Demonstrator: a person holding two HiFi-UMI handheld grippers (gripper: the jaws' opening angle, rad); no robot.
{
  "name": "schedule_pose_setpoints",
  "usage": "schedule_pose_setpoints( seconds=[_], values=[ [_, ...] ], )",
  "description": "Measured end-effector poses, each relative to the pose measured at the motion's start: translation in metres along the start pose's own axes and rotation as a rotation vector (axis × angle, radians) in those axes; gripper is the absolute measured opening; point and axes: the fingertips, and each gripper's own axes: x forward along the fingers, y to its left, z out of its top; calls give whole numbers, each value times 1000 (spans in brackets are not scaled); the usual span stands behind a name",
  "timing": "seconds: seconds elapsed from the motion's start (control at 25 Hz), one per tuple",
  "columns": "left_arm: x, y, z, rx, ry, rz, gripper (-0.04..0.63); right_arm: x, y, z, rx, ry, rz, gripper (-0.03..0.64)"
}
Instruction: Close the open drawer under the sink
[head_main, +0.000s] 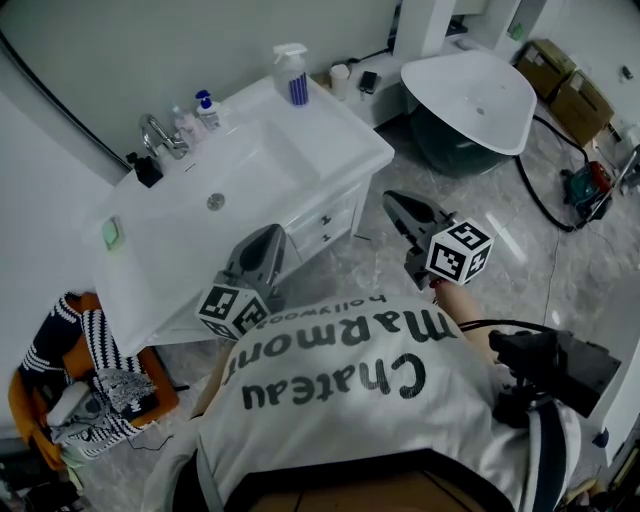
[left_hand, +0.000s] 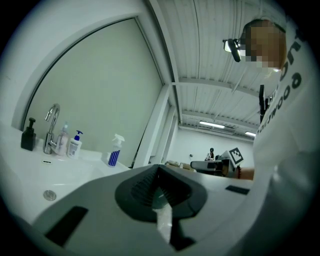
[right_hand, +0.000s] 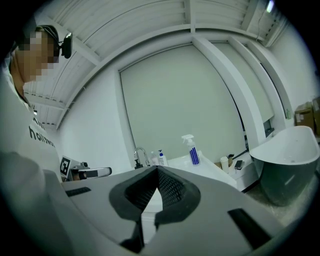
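Tools first: we are holding the left tool (head_main: 272, 232) and the right tool (head_main: 392, 198) level. Each has its jaws pressed together at the tips, with nothing between them.

The drawer (head_main: 327, 222) is lying between them in the head view, at three o'clock from the left tool's tip and at nine o'clock from the right tool's. It is showing as white knobbed fronts on the cabinet face under the sink (head_main: 250, 165). From this steep angle we cannot tell how far it is standing out, or whether the left tool is touching the cabinet.

Above it the white worktop (head_main: 345, 130) is carrying several things:
- A chrome faucet (head_main: 160, 135) is standing at ten o'clock from the basin.
- A black dispenser (head_main: 147, 168) is just beside the faucet.
- A blue-capped pump bottle (head_main: 207, 108) is at eleven o'clock.
- A striped spray bottle (head_main: 292, 75) is at one o'clock, near the back edge.
- A small green item (head_main: 111, 233) is sitting at eight o'clock, on the worktop's far end.

Farther out, a white bathtub (head_main: 470, 95) is standing on the floor at two o'clock from the sink, with cardboard boxes (head_main: 565, 85) beyond it. At seven o'clock an orange seat (head_main: 150, 395) is holding striped cloth (head_main: 95, 345). Our lettered white shirt (head_main: 340, 400) is filling the six o'clock edge.
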Motion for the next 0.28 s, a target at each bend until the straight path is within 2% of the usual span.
schedule_pose_setpoints(
  seconds=[0.28],
  values=[
    [0, 7, -1, -8, 2, 13, 8, 1, -2, 3, 2, -5, -8, 11]
  ],
)
